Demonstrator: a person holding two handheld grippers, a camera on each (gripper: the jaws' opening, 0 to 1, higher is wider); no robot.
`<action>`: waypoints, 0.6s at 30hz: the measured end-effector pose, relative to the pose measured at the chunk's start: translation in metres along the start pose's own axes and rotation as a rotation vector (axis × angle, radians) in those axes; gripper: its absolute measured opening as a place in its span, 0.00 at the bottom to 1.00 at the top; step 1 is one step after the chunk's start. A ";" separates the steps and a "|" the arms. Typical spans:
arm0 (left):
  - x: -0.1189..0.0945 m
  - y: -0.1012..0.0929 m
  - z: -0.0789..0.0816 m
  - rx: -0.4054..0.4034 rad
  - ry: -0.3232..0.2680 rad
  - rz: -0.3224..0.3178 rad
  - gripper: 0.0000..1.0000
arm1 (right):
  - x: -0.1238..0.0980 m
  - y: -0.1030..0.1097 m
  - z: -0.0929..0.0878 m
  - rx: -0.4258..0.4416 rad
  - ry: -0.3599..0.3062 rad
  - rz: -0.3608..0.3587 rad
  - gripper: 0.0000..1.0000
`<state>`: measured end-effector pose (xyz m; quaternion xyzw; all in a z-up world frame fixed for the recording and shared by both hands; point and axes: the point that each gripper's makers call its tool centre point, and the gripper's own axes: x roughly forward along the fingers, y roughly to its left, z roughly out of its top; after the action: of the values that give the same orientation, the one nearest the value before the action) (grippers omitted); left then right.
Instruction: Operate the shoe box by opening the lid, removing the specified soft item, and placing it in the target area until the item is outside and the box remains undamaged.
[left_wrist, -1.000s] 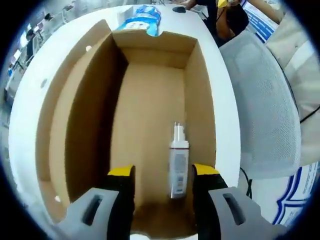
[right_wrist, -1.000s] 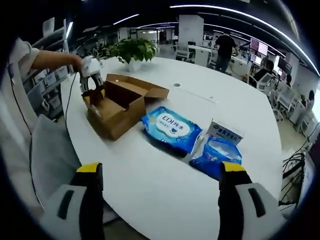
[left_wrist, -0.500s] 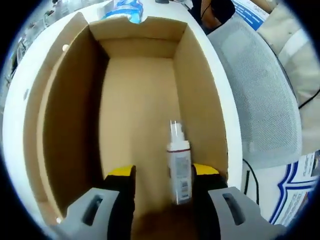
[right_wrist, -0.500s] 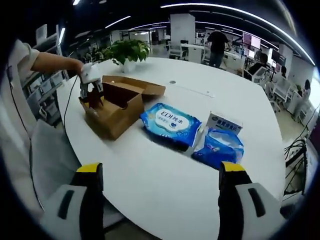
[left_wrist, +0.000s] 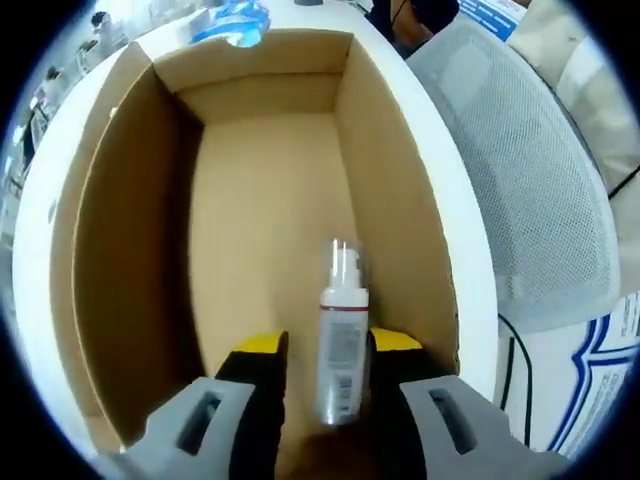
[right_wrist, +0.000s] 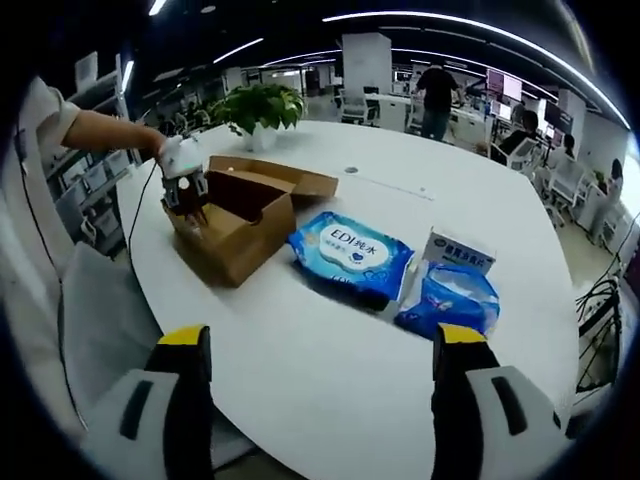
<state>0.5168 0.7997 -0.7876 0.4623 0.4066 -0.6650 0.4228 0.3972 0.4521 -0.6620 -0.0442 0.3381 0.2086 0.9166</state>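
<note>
An open brown cardboard shoe box (left_wrist: 385, 180) stands on a white round table (right_wrist: 330, 400). On its floor, near the right wall, lies a small white spray bottle (left_wrist: 342, 320), nozzle pointing away. My left gripper (left_wrist: 328, 350) reaches down into the box with its yellow-tipped jaws either side of the bottle's lower half. The right jaw is close against the bottle and a dark gap remains on the left. In the right gripper view the box (right_wrist: 235, 225) sits at far left with the left gripper (right_wrist: 185, 190) in it. My right gripper (right_wrist: 320, 350) hangs open over the near table, holding nothing.
Two blue wipe packs (right_wrist: 350, 250) (right_wrist: 450, 300) and a small white carton (right_wrist: 460, 250) lie right of the box. A potted plant (right_wrist: 262, 105) stands behind it. A grey mesh chair (left_wrist: 520, 180) is beside the table's edge. A person's arm (right_wrist: 100, 120) holds the left gripper.
The left gripper's jaws have narrowed around the spray bottle, which now sits more centred between them, and the camera has sunk deeper into the box. The right gripper has barely moved.
</note>
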 end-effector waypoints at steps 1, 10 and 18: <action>0.000 0.000 0.000 0.008 -0.001 0.007 0.26 | 0.000 0.001 0.000 -0.001 -0.002 0.002 0.85; 0.001 0.004 0.001 0.044 -0.009 0.057 0.18 | 0.003 0.011 0.010 -0.050 -0.052 0.026 0.78; -0.002 0.007 0.001 0.008 -0.008 0.093 0.17 | 0.006 0.022 0.017 -0.093 -0.090 0.058 0.69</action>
<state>0.5231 0.7969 -0.7864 0.4799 0.3802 -0.6479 0.4532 0.4027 0.4779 -0.6513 -0.0673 0.2879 0.2524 0.9214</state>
